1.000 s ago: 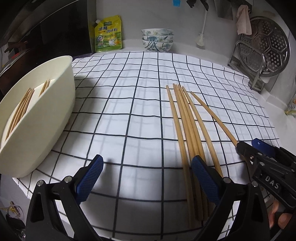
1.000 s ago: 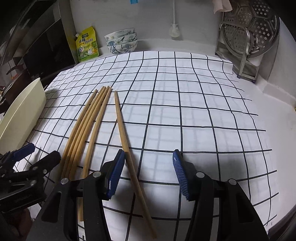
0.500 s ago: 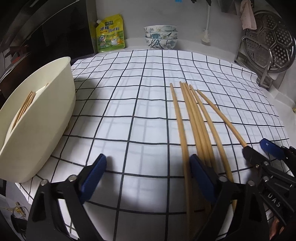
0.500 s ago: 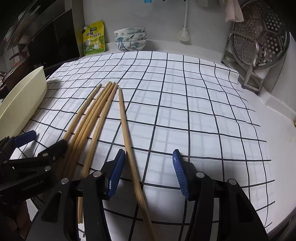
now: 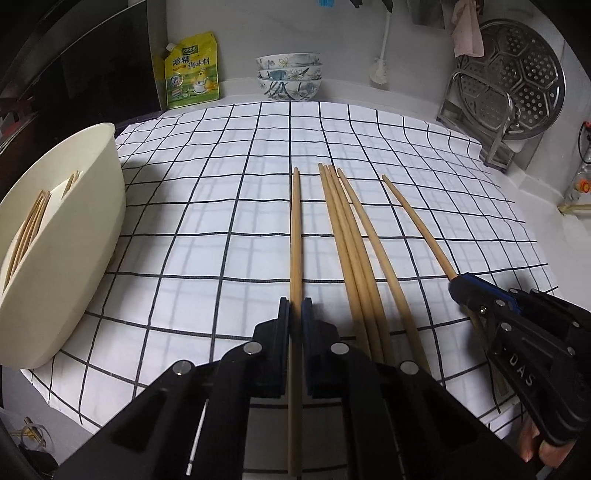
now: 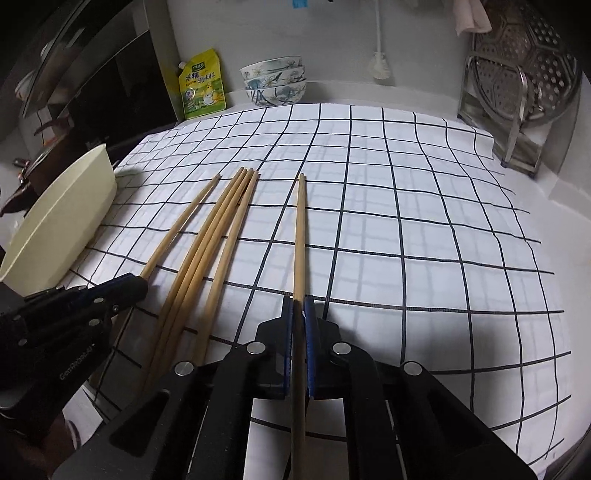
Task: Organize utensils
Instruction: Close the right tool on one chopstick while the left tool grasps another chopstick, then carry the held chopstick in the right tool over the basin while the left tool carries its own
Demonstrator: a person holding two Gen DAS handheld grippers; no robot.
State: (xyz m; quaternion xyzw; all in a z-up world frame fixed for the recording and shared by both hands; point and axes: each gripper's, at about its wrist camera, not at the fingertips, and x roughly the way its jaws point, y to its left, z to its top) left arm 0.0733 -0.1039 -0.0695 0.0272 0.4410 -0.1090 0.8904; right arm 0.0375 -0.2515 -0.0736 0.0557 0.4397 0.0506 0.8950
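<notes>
Left hand-held gripper (image 5: 295, 314) clamping chopstick (image 5: 295, 236), right hand-held gripper (image 6: 298, 314) likewise

cloth (image 5: 229, 206): white, crossed by thin black lines into a grid of squares
chopsticks (image 5: 354, 251): light tan wood, plain, lying on the cloth
tub (image 5: 74, 236): cream, unpatterned, at the cloth's left edge (more tan sticks show inside it)
pouch (image 5: 190, 72): yellow and green with dark printed characters, beyond the cloth's far left corner
bowls (image 5: 290, 75): white with blue-green floral painting, stacked beyond the cloth's far edge
steamer plate (image 5: 517, 81): silver metal, perforated in hexagon panels, beyond the cloth's far right corner
rag (image 5: 467, 35): pale pink, above the steamer plate
left gripper (image 5: 295, 314): black body, blue pads
right gripper (image 6: 299, 314): black body, blue pads
</notes>
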